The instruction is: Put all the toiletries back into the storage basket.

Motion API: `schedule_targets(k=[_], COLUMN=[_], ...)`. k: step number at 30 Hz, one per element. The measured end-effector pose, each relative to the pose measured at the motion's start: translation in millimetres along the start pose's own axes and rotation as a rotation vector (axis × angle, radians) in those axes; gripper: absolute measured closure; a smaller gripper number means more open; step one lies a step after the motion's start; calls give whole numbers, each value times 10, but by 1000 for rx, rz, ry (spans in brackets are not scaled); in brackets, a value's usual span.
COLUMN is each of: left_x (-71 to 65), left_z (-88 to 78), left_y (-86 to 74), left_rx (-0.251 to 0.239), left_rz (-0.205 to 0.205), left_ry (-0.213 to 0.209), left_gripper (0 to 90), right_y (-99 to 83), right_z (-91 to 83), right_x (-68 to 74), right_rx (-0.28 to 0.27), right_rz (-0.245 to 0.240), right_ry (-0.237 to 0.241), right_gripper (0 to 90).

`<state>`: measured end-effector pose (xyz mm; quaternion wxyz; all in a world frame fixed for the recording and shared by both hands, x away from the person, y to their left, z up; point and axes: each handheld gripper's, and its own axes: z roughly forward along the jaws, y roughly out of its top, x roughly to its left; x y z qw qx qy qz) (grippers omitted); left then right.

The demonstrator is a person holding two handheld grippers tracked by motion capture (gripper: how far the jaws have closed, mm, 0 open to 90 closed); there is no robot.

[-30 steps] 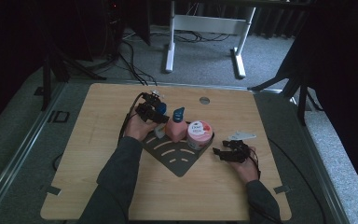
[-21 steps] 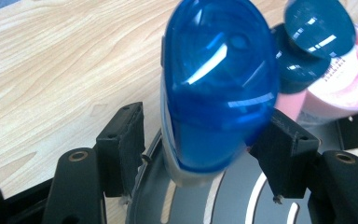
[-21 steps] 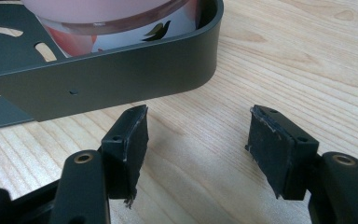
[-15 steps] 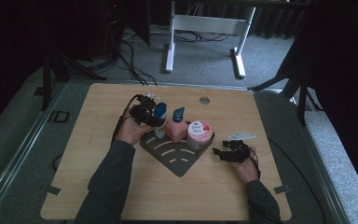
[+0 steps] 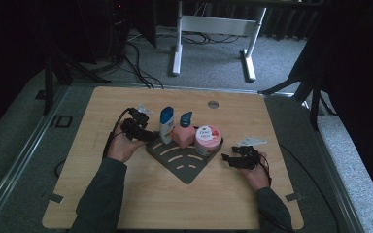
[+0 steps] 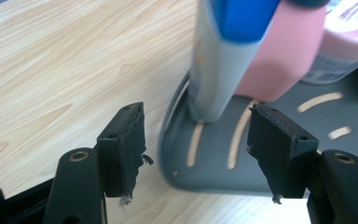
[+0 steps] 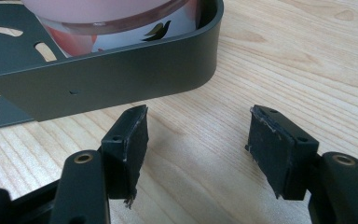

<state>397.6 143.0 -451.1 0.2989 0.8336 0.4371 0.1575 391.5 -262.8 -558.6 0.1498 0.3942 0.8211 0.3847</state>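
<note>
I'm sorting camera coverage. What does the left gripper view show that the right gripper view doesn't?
Left gripper view: the white bottle with the blue cap and the pink bottle standing on the slotted floor of the grey tray, ahead of the open left gripper.

Right gripper view: the tray's outer wall and rounded corner, with the open right gripper over bare table beside it.

Both: the tray, the pink jar, the wooden table, and black fingers holding nothing.

Table [image 5: 126, 204]: light wood, with a small round hole [image 5: 213, 104] near the far edge.
Floor [image 5: 213, 58]: grey carpet.
White stand [image 5: 213, 34]: behind the table.
Black cables [image 5: 136, 53]: lying on the floor.
</note>
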Motion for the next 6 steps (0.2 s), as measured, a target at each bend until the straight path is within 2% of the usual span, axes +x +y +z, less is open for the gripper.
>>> schedule_targets(k=[3, 4, 6], left_x=[6, 20, 31], left_z=[10, 25, 55], left_y=[-62, -163, -258], left_rx=[-4, -13, -10], left_rz=[-3, -19, -26], left_ry=[17, 29, 49], left_gripper=[372, 372, 373], right_y=[0, 0, 0], right_z=[0, 1, 0], right_x=[-3, -3, -3], right_rx=[-2, -2, -1], right_rz=[-1, 0, 1], right_ry=[1, 1, 2], right_gripper=[375, 375, 375])
